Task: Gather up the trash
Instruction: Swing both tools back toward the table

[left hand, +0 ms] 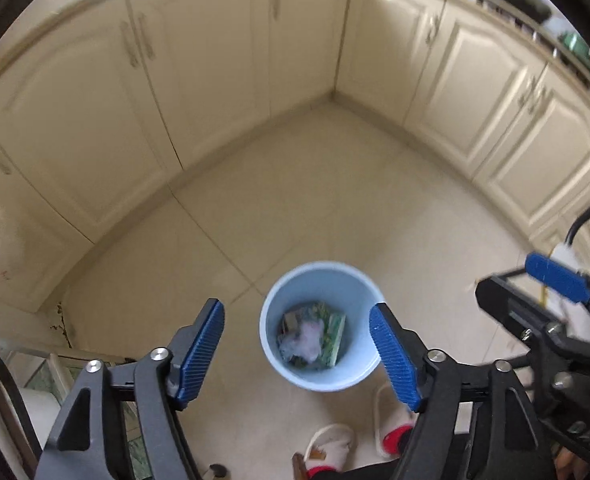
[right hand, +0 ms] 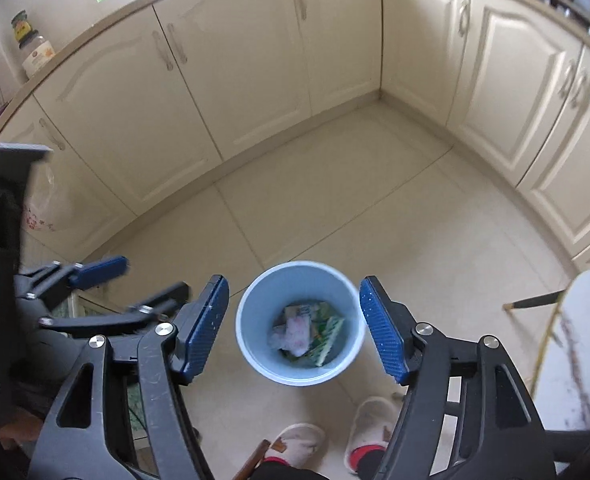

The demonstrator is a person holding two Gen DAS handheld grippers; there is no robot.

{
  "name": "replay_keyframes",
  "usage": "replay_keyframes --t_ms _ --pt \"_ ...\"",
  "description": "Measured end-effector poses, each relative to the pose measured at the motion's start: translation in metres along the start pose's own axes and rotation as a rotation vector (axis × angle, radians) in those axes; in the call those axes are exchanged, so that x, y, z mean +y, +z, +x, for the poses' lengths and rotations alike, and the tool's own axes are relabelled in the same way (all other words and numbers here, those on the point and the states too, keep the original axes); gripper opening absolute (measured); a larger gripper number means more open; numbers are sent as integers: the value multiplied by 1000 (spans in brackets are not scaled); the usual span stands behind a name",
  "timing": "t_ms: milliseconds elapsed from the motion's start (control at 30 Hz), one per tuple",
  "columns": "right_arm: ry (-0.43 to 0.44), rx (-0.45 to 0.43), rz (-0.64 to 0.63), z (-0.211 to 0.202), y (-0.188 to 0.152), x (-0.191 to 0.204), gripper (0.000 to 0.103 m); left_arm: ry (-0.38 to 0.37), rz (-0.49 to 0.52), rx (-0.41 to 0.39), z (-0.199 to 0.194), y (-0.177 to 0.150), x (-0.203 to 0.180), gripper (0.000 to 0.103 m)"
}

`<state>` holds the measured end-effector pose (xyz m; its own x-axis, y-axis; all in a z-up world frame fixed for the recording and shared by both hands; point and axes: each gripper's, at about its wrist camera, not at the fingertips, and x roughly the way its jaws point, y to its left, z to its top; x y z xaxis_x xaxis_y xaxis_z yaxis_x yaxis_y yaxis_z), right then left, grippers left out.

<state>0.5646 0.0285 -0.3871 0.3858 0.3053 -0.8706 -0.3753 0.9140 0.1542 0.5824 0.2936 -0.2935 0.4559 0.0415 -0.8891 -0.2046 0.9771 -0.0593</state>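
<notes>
A light blue trash bin (left hand: 319, 284) stands on the tiled floor below both grippers; it also shows in the right wrist view (right hand: 299, 280). Inside lie crumpled pink-white paper (left hand: 309, 336) and green wrappers (left hand: 335, 332), also seen from the right wrist as paper (right hand: 295, 330) and wrappers (right hand: 327, 334). My left gripper (left hand: 297, 340) is open and empty, high above the bin. My right gripper (right hand: 294, 318) is open and empty, also above the bin. The right gripper shows at the right edge of the left wrist view (left hand: 559, 280); the left gripper shows at the left of the right wrist view (right hand: 99, 272).
Cream cabinets (left hand: 215, 60) line the corner behind the floor. The person's slippered feet (right hand: 295, 444) stand just in front of the bin. A white chair back (right hand: 579, 344) is at the right. A glass-topped table (left hand: 35, 364) is at lower left. Jars (right hand: 31, 44) sit on the counter.
</notes>
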Motion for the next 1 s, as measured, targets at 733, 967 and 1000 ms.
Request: replay_keyframes --t_ms 733,967,1000 --pt "-266 -641 4 -353 -59 19 103 -6 101 -765 -359 -275 -214 100" --pt "-369 -791 42 -443 -104 18 103 -80 134 -945 -386 -392 -247 102" --pt "-379 -804 46 -449 -108 17 103 -88 138 -960 -389 -403 -251 102"
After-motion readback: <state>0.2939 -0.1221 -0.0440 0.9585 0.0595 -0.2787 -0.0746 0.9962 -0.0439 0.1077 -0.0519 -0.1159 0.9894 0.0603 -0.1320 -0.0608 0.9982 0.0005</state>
